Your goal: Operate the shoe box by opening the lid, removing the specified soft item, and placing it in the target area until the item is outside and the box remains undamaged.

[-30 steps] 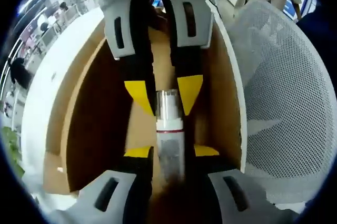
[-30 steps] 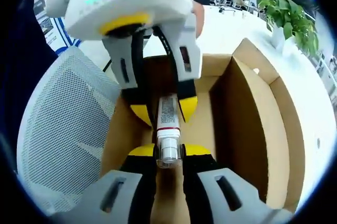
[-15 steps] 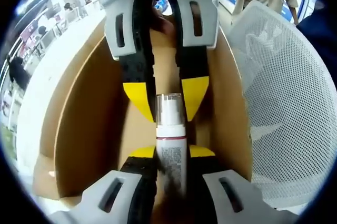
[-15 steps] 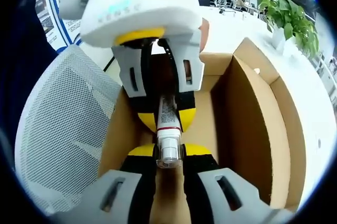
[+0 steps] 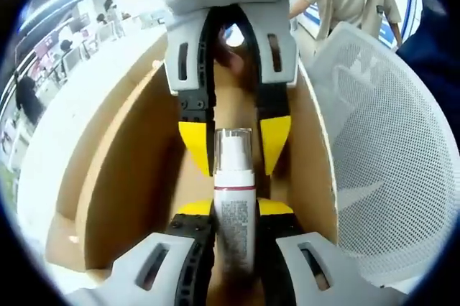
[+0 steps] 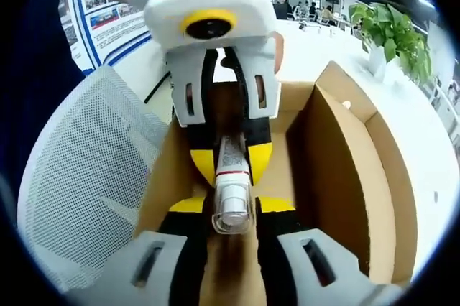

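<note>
White tube (image 5: pixel 233 209) with clear cap and red band, held level over the open brown cardboard shoe box (image 5: pixel 122 177), lid off, box walls standing up, tube pinched at both ends

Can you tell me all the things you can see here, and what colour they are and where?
Tube: one, white with a clear cap and a red ring, over the open box, held at both ends.
Cardboard box: one, brown, open, on the white table.
Table: one, white, under the box.
Mesh chair back: one, white, beside the box.
Plant: one, green, far end of the table.
Poster: one, white and blue, behind the chair.
People: several, far off in the office.
Left tool: one, grey, black and yellow, shut on the tube.
Right tool: one, same colours, shut on the tube's cap end.
</note>
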{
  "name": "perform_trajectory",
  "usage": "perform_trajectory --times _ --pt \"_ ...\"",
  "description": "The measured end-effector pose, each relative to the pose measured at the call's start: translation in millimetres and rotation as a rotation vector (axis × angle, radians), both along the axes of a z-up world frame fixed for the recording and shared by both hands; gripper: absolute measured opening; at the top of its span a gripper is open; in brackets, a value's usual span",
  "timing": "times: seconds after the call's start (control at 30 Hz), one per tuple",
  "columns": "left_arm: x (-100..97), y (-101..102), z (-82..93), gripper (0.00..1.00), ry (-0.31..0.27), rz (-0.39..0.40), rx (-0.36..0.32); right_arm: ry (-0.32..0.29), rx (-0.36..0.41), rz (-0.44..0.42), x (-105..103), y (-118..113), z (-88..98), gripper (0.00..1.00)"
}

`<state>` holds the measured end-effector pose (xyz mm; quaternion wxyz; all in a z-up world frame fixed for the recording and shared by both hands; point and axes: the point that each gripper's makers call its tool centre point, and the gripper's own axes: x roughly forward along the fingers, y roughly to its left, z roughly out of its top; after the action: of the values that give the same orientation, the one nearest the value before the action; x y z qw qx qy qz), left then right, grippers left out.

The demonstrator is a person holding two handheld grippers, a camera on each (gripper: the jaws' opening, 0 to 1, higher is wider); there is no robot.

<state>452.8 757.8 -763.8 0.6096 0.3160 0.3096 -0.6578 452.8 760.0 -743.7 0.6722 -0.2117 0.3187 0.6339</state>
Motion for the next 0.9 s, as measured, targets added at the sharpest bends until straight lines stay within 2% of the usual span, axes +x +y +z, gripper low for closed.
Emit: perform_trajectory --times 0.17,0.2,0.37,0.5,0.57,0.63,0.73,0.9 --pt "0.6 -9 10.7 0.18 0.046 0.043 -0.075 0.009 0.007 -0.008 1 0 3.8 0.2" --pt "-1.8 -11 13.3 0.18 0.08 0.059 -0.099 0.013 0.014 -0.011 2 0 7.3 0.2" --pt "-2.3 -12 19.5 0.18 0.078 0.044 -0.114 0.013 0.034 0.003 0 0 16.0 0.19" --pt "-3.0 -15 23.6 0.18 0.105 0.043 -0.141 0.011 0.045 0.014 -1 1 20.9 0.19" --pt "-3.0 -16 23.8 0.18 0.109 0.043 -0.152 -0.015 0.023 0.028 0 0 22.7 0.19" --pt "-5.4 -18 22.7 0.18 0.109 0.027 -0.169 0.007 0.009 0.039 -3 2 27.5 0.19" --pt "-8.9 -21 22.1 0.19 0.136 0.033 -0.189 0.004 -0.013 0.053 -4 3 31.2 0.18" --pt "-6.6 -27 23.3 0.19 0.141 0.052 -0.207 0.016 -0.05 0.044 -2 -5 29.0 0.17"
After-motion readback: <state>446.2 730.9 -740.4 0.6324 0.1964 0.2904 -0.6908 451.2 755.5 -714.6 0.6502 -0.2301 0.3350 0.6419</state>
